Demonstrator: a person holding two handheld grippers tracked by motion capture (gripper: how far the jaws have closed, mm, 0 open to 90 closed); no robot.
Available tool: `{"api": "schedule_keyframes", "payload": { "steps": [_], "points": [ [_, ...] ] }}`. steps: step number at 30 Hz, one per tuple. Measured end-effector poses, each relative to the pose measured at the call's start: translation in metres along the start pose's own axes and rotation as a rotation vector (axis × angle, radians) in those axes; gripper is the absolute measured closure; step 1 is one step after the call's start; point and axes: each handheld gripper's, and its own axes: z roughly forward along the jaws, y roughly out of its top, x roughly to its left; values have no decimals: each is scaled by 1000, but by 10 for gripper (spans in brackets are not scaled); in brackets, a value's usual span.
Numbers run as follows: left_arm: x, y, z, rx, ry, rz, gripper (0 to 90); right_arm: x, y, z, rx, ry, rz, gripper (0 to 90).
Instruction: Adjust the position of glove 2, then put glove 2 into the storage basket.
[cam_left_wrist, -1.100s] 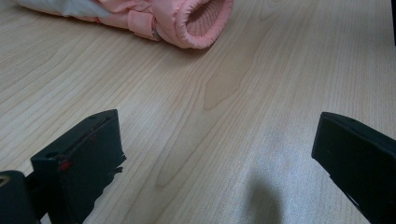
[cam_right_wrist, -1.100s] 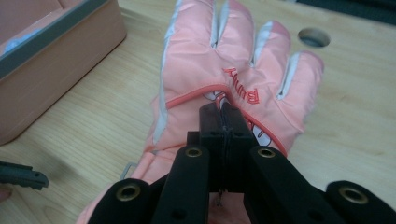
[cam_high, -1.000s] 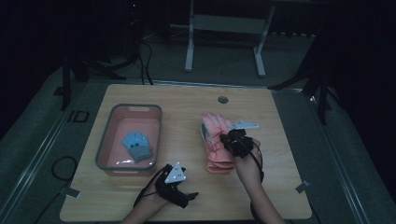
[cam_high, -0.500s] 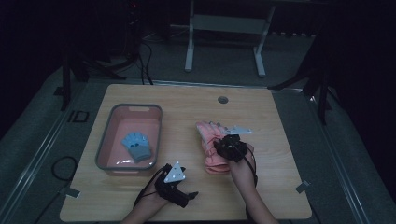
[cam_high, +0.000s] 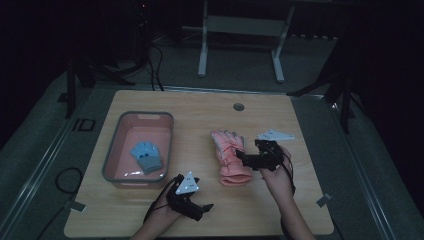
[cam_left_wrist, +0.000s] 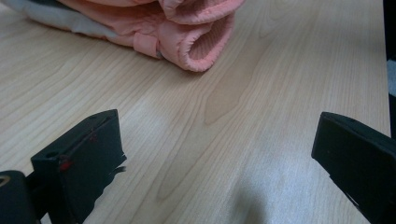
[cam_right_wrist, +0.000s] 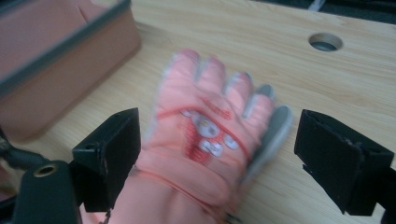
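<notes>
A pink glove (cam_high: 229, 159) lies flat on the wooden table (cam_high: 300, 200), fingers pointing away from me. My right gripper (cam_high: 245, 159) sits at the glove's right side. In the right gripper view the jaws stand wide apart on either side of the glove (cam_right_wrist: 205, 135), and the right gripper (cam_right_wrist: 217, 140) has just been opening, its pads off the fabric. My left gripper (cam_high: 199, 209) rests near the front edge, open with nothing in it. In the left gripper view the left gripper (cam_left_wrist: 219, 140) faces bare wood, with the glove's cuff (cam_left_wrist: 196, 37) beyond.
A pink bin (cam_high: 114, 150) with a grey rim stands at the left and holds a blue glove (cam_high: 147, 156). A round hole (cam_high: 239, 106) sits in the table near the far edge. A metal frame's legs (cam_high: 202, 50) stand on the floor behind.
The right gripper shifted the pink glove a little to the left, then opened, let go of it and drew back to the right. The left gripper stayed where it was.
</notes>
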Motion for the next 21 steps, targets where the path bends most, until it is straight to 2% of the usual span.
{"api": "schedule_keyframes", "payload": {
  "steps": [3,4,8,10,12,14,16,18,21],
  "points": [
    [-1,5,-2,19,35,12,23,-11,-3,-1,44,22,-3,148],
    [-1,7,-3,19,40,6,30,-15,-4,-1,50,29,-17,148],
    [2,26,-10,-10,6,-81,34,-23,-10,-4,35,7,-72,132],
    [2,35,-11,-12,1,-86,40,-26,-12,-5,62,18,-69,133],
    [2,48,-12,-10,24,-56,40,-28,-13,-6,81,22,-58,133],
    [3,58,-10,-10,21,-45,42,-31,-13,-6,105,52,-42,133],
    [6,69,-8,-6,19,-37,42,-33,-12,-7,98,54,-43,132],
    [11,80,-4,2,27,-39,42,-36,-9,-8,73,108,-12,122],
    [20,94,2,2,34,-53,42,-41,-5,-5,72,117,24,123]
  ]
}}
